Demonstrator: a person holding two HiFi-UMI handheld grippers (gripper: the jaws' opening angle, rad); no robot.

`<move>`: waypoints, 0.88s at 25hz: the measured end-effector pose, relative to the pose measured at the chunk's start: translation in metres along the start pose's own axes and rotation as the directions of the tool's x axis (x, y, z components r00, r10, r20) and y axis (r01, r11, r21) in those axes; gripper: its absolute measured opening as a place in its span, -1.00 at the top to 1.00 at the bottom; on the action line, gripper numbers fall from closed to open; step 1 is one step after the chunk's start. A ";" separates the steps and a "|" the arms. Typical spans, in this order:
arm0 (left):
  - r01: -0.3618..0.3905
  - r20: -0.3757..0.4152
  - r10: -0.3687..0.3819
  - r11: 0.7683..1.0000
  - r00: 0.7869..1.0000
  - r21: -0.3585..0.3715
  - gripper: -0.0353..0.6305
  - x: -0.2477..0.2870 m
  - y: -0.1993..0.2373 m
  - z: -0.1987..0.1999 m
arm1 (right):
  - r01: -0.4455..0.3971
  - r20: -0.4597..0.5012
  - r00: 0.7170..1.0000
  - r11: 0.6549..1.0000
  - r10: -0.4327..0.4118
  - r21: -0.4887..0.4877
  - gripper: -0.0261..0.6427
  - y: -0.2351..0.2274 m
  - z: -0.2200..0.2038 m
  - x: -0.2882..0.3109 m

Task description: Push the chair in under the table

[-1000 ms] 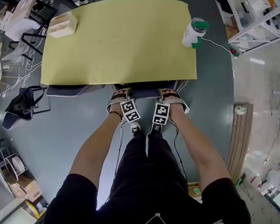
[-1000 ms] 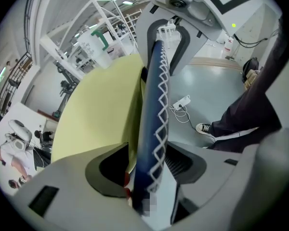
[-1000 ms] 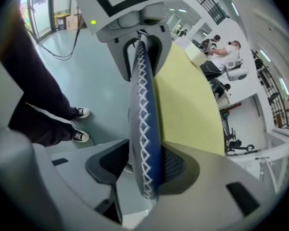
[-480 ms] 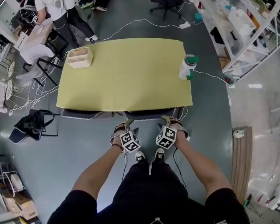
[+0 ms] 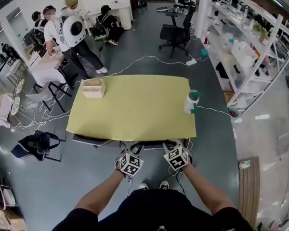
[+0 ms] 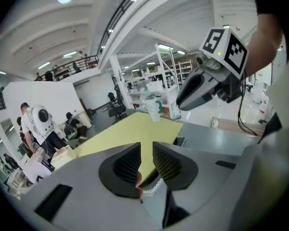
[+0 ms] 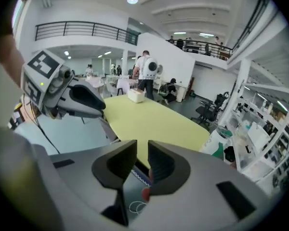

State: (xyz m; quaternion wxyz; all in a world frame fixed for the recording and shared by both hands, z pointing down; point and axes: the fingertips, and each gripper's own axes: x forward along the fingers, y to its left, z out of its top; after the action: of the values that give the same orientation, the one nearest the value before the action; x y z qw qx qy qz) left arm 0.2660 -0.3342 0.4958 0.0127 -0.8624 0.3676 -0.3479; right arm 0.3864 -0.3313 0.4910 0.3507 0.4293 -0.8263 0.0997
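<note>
The chair (image 5: 151, 145) shows only as a dark strip with a white zigzag trim, tucked under the near edge of the yellow table (image 5: 135, 109). Most of it is hidden beneath the tabletop. Its trimmed edge also shows low in the gap between the jaws in both gripper views.

Both grippers hang over the grey floor just near of that table edge. They are raised above tabletop height, side by side and a little apart, with the chair below and just ahead of them, and neither touches it. The left gripper (image 6: 146, 154) has just been closing its jaws. They stand with only a narrow slot between the ribbed pads and nothing is held there. The right gripper (image 7: 142, 153) has just been closing likewise, leaving a slim gap with nothing gripped.

Another dark seat (image 5: 89, 140) of the same kind sits under the table's near-left part, just left of the chair. On the tabletop, a white and green cup (image 5: 191, 101) stands near the right edge and a pale box (image 5: 93, 87) near the far-left corner. The floor near of the chair is open, apart from the person's shoes (image 5: 152, 186). A black bag (image 5: 36, 143) lies well left, and shelving (image 5: 250, 47) lines the right side.
</note>
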 end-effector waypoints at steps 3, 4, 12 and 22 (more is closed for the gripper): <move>-0.022 0.112 0.030 0.997 0.993 -0.077 0.71 -0.022 0.015 0.042 | 0.019 0.114 0.993 0.993 -0.033 0.118 0.75 -0.015 0.034 -0.026; -0.019 0.154 0.035 0.994 0.987 -0.106 0.75 -0.030 0.019 0.056 | 0.021 0.155 0.987 0.988 -0.045 0.154 0.77 -0.021 0.045 -0.034; 0.077 0.412 0.026 0.969 0.911 -0.233 0.86 -0.084 0.030 0.142 | -0.018 0.375 0.920 0.940 -0.118 0.341 0.83 -0.045 0.106 -0.091; 0.103 0.592 0.090 0.953 0.801 -0.285 0.86 -0.129 0.062 0.211 | -0.015 0.538 0.822 0.937 -0.188 0.350 0.86 -0.056 0.174 -0.149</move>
State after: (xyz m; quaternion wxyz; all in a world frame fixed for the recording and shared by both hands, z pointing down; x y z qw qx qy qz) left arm 0.2931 -0.3454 0.2429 -0.0054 -0.9205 0.3906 0.0029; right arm 0.4020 -0.3510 0.2566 0.0166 0.5307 -0.8423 0.0928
